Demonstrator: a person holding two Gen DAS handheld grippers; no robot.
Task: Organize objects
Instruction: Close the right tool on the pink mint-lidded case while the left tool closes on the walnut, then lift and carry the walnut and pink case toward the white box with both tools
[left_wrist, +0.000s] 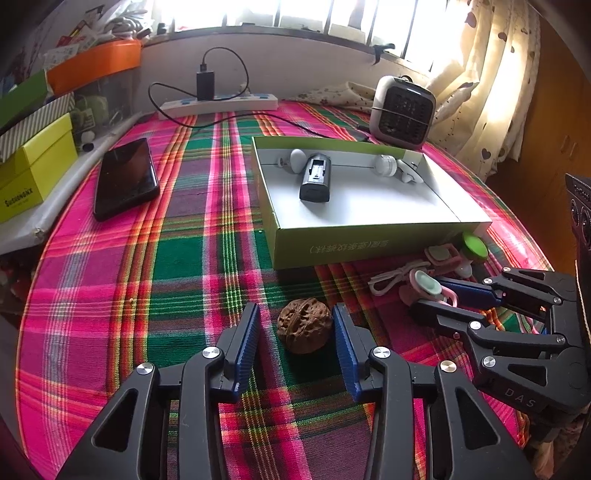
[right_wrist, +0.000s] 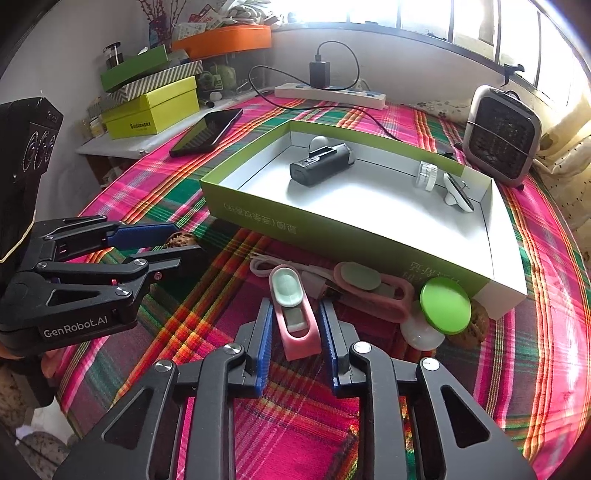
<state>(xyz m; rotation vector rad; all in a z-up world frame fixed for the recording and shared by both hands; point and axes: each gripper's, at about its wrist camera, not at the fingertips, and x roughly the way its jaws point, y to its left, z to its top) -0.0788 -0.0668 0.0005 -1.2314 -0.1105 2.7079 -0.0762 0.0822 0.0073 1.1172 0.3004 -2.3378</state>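
Note:
A brown walnut (left_wrist: 304, 325) lies on the plaid cloth between the fingers of my left gripper (left_wrist: 295, 325), which is open around it without touching. My right gripper (right_wrist: 295, 321) is open around a pink clip with a mint pad (right_wrist: 293, 312); it also shows in the left wrist view (left_wrist: 430, 288). A green-sided box (left_wrist: 373, 243) with a white floor holds a dark grey device (left_wrist: 315, 177), a white egg-shaped item (left_wrist: 297, 159) and a small white jar (left_wrist: 385, 165). A second pink clip (right_wrist: 373, 286), a green lid (right_wrist: 445, 306) and a white cord (right_wrist: 266, 266) lie beside the box.
A black phone (left_wrist: 125, 177) lies at the left. A power strip (left_wrist: 221, 103) with a charger and cable sits at the back. A small heater (left_wrist: 402, 110) stands back right. Stacked boxes (left_wrist: 33, 166) line the left edge. A second walnut (right_wrist: 474, 326) lies by the box corner.

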